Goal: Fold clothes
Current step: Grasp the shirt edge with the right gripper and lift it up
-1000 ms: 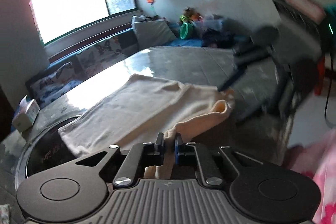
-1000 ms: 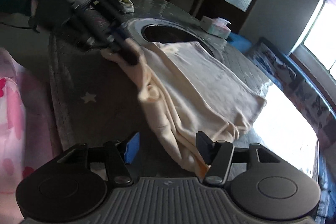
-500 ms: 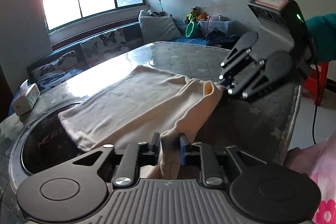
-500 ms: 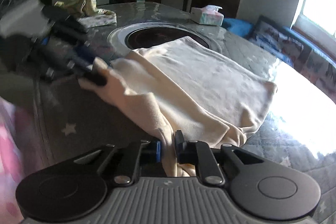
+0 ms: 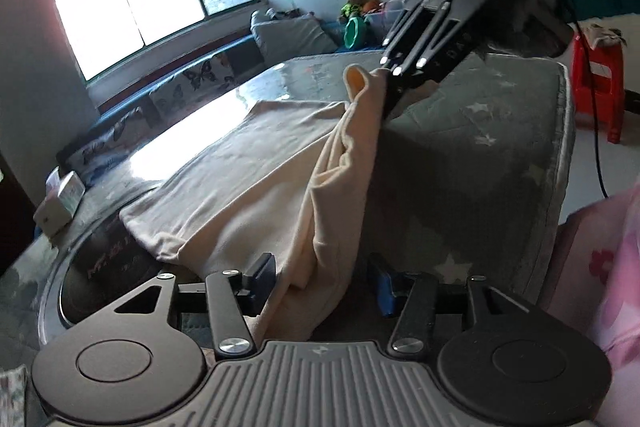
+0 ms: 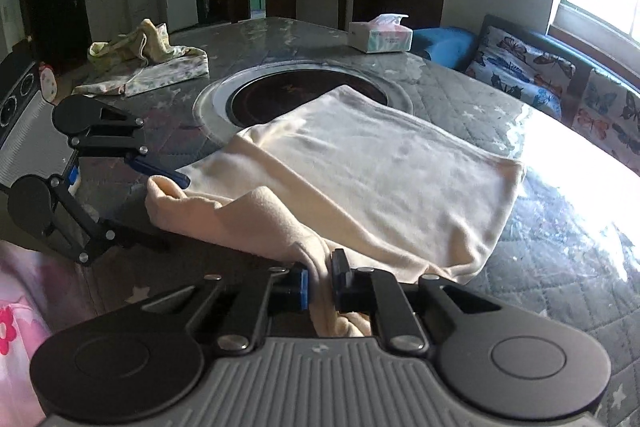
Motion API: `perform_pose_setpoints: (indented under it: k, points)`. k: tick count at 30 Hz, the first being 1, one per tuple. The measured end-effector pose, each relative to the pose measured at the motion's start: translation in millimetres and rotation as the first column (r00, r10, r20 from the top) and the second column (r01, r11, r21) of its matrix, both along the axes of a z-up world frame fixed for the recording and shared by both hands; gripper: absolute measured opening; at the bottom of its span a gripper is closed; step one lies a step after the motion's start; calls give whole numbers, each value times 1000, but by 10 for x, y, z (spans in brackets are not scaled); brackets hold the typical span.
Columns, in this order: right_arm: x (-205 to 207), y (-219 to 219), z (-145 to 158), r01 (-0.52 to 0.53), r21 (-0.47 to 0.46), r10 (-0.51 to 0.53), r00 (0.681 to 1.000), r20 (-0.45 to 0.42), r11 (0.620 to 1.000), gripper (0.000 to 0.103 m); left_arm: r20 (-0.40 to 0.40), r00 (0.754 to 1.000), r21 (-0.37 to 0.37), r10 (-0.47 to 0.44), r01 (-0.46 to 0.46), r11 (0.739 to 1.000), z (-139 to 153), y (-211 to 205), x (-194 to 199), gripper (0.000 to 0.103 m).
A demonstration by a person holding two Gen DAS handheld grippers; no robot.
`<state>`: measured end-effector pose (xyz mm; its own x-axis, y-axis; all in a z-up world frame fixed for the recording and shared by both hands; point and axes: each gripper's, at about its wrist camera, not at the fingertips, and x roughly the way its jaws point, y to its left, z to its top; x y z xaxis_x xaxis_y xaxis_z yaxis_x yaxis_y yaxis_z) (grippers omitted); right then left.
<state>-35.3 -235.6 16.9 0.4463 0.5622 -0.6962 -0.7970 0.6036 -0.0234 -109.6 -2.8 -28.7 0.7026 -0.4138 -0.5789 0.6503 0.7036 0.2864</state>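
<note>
On the counter [image 6: 560, 267], covered with a grey star-print quilted cloth, a cream garment [image 6: 380, 179] is lying mostly flat, its far edge overlapping the round dark inset [image 6: 280, 95] in the counter top. The near edge of the garment is being lifted off the surface. The right gripper [image 6: 319, 283] is pinching a bunched fold of that edge, fingers closed tight on the fabric; in the left wrist view it is holding the corner up in the air. The left gripper [image 5: 324, 281] is sitting with fingers spread wide apart, garment hanging loosely between them, not clamped; in the right wrist view its blue finger [image 6: 160, 169] is touching the raised cuff end. A tissue box [image 6: 380, 34] is standing at the far side of the counter, and a crumpled yellowish floral cloth [image 6: 148, 63] is lying at far left. A red stool [image 5: 598, 87] is standing on the floor at right.
</note>
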Motion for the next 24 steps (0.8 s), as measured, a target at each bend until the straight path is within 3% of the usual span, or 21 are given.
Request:
perform_pose_setpoints:
  k: [1, 3, 6, 9, 11, 14, 20, 24]
  points:
    - [-11, 1, -6, -3, -6, 3, 1000, 5, 1000, 10, -10, 1000, -4, 5, -5, 1000, 2, 16, 18, 32]
    - [-38, 8, -29, -10, -20, 10, 1000, 19, 1000, 11, -15, 1000, -13, 20, -20, 1000, 9, 60, 46, 20]
    - [-107, 21, -124, -21, -53, 23, 999, 48, 998, 16, -40, 998, -62, 49, -52, 997, 56, 143, 99, 11]
    - [-201, 8, -167, -27, -59, 31, 997, 68, 998, 16, -64, 996, -108, 68, -75, 991, 144, 201, 81, 11]
    - [-268, -3, -187, -31, -59, 36, 996, 79, 998, 9, -65, 995, -121, 70, -78, 990, 221, 219, 9, 10]
    - [-371, -21, -200, -37, -57, 43, 994, 98, 998, 7, -68, 995, -140, 73, -82, 987, 337, 246, -98, 10]
    - [-692, -88, 67, -80, -33, 83, 991, 102, 996, 7, -73, 994, -177, 79, -91, 980, 569, 299, -314, 10]
    - [-1010, -158, 302, -112, -7, 112, 992, 52, 994, 7, -79, 994, -201, 80, -95, 975, 747, 329, -525, 10]
